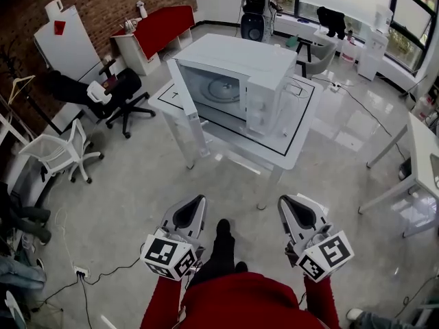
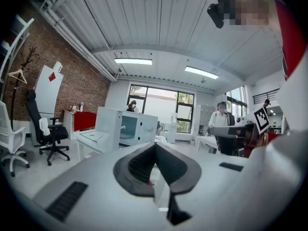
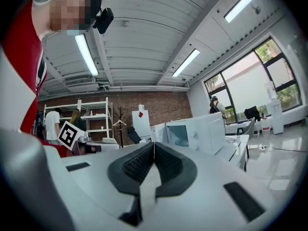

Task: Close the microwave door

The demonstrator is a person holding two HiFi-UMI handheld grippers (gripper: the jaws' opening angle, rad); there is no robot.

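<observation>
- Head view: the microwave (image 1: 264, 70) is white and stands on a white table (image 1: 302, 139) in the middle of the room, far ahead of both tools.
- Its door (image 1: 186, 101) is open, swung out from the left side toward the near left, so the cavity and the round plate (image 1: 223, 88) inside are exposed.
- The left tool (image 1: 197, 204) is held low at the near left, and its jaws are pressed together with nothing between them.
- The left gripper view confirms this: the dark pads of the left tool (image 2: 155, 147) meet at the tip, and the microwave (image 2: 132, 126) is seen beyond them, slightly to the left.
- The right tool (image 1: 287, 204) is at the near right, level with the left one and apart from it.
- In the right gripper view the right tool (image 3: 153, 147) also has its jaws together and empty, with the microwave (image 3: 197, 131) beyond them to the right.
- Bare floor (image 1: 137, 184) lies between the tools and the table, so neither tool touches the door.
- A black office chair (image 1: 116, 94) and a white chair (image 1: 62, 149) stand to the left, near the brick wall (image 1: 103, 2).
</observation>
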